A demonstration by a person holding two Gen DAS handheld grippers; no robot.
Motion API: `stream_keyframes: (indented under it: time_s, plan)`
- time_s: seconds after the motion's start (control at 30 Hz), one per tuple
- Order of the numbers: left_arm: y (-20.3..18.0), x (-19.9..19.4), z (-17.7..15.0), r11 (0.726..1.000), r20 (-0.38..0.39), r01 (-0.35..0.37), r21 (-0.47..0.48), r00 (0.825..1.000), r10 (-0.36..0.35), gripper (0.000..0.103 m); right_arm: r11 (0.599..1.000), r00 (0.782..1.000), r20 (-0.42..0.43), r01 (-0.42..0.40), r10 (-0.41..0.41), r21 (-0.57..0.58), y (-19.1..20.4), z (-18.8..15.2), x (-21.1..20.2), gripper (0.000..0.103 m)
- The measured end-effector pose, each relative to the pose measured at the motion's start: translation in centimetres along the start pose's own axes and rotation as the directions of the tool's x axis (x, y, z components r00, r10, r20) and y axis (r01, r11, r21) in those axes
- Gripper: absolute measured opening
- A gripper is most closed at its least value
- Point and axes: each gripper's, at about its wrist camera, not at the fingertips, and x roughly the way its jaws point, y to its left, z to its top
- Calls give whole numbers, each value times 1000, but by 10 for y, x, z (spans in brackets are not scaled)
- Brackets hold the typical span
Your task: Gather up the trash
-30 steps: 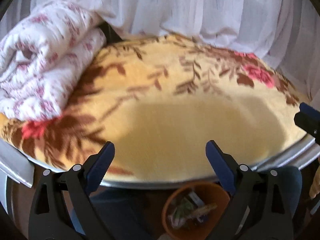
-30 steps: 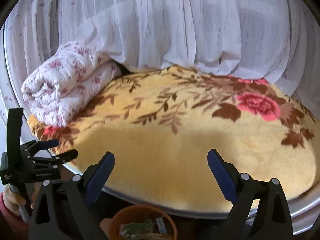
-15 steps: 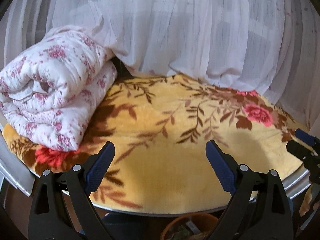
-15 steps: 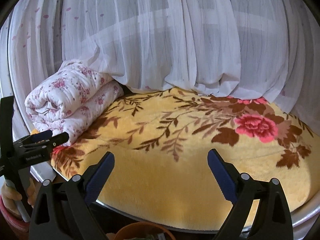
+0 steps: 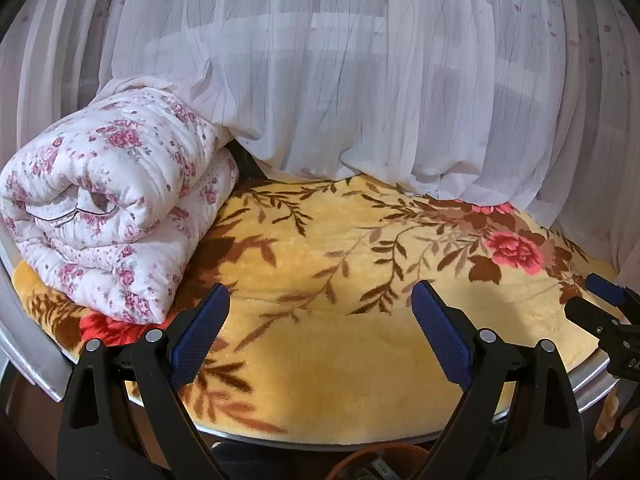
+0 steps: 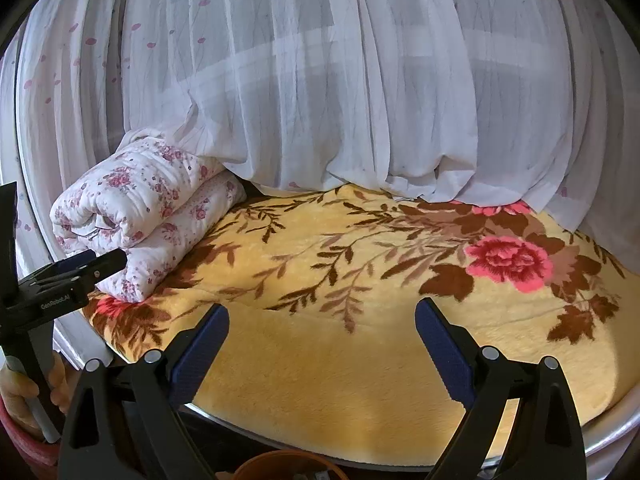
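Yellow plush blanket (image 5: 340,360) fills both views with no litter visible on it, while we hold the left gripper (image 5: 320,336) and right gripper (image 6: 322,346) spread wide, grasping nothing. The orange bin (image 5: 378,462) sits below the bed's edge, just under our fingers. We risk missing scraps hidden by the rolled quilt (image 5: 116,204) or snagging the curtain (image 6: 320,100).

Orange bin (image 5: 376,465) cropped at bottom edge, contents indistinct; right gripper (image 5: 600,300) partly beyond frame edge.
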Motion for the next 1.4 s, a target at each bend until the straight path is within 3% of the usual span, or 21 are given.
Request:
stream_keyframes:
  time_s: [1.4]
  plan:
    - [2,-2,1,1000,-1,-4,-3,1000,4,90,1000,1000,1,8,-8,10,-7,0,-4,93]
